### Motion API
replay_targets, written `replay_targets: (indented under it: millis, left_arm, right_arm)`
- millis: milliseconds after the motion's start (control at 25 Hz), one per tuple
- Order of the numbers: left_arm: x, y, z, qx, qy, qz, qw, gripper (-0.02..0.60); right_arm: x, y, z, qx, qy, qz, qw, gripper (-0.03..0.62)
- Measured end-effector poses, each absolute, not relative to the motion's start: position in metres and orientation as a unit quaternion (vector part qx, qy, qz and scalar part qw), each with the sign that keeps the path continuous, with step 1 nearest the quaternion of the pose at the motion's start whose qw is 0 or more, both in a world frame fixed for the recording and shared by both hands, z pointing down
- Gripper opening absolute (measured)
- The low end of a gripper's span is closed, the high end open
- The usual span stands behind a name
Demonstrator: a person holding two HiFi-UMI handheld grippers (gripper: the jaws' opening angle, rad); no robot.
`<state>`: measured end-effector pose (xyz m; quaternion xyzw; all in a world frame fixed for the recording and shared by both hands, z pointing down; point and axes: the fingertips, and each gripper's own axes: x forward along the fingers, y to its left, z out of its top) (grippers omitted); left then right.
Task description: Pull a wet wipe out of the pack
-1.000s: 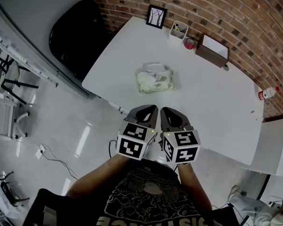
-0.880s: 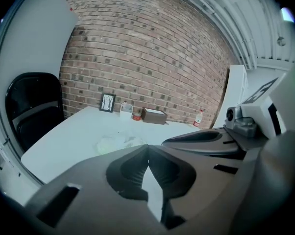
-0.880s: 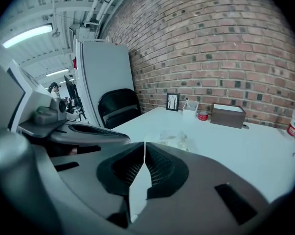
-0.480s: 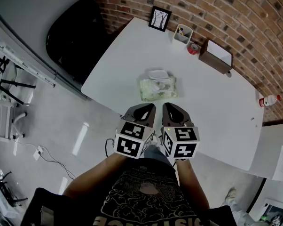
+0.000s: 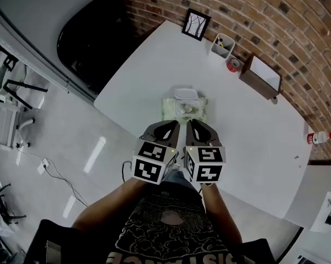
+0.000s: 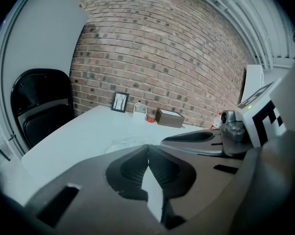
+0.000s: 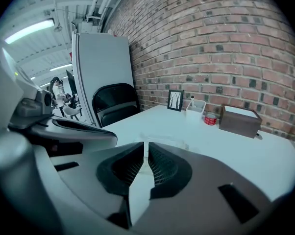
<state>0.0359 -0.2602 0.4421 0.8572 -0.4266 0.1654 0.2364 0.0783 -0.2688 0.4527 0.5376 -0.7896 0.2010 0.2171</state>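
The pack (image 5: 184, 106) lies on the white table (image 5: 149, 65), close to the middle of the near edge, with a white flap at its far side. Both grippers hang side by side over that edge, just short of the pack, not touching it.

The left gripper (image 5: 168, 126) has its fingers (image 6: 133, 168) pressed together at the tips, with nothing between them. The right gripper (image 5: 196, 125) has its fingers (image 7: 162, 168) drawn in to a hairline slit, also empty.

Along the far edge, by the brick wall (image 5: 297, 32), stand a frame (image 5: 196, 25), a cup (image 5: 223, 44), a red can (image 5: 233, 65) and a brown box (image 5: 260, 77). A bottle (image 5: 316, 138) sits at the far right corner. A black chair (image 5: 97, 32) stands off the table's left edge.
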Motion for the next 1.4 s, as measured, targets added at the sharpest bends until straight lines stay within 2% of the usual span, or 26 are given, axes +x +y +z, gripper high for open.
replay_targets:
  millis: [920, 1400]
  left_arm:
    - [0.028, -0.293, 0.460, 0.817, -0.483, 0.177, 0.261, 0.012]
    - [0.020, -0.288, 0.454, 0.815, -0.491, 0.177, 0.253, 0.012]
  right_arm:
    - [0.083, -0.314, 0.495, 0.497, -0.796, 0.236, 0.254, 0.021]
    - [0.083, -0.316, 0.500, 0.499, -0.792, 0.237, 0.260, 0.017]
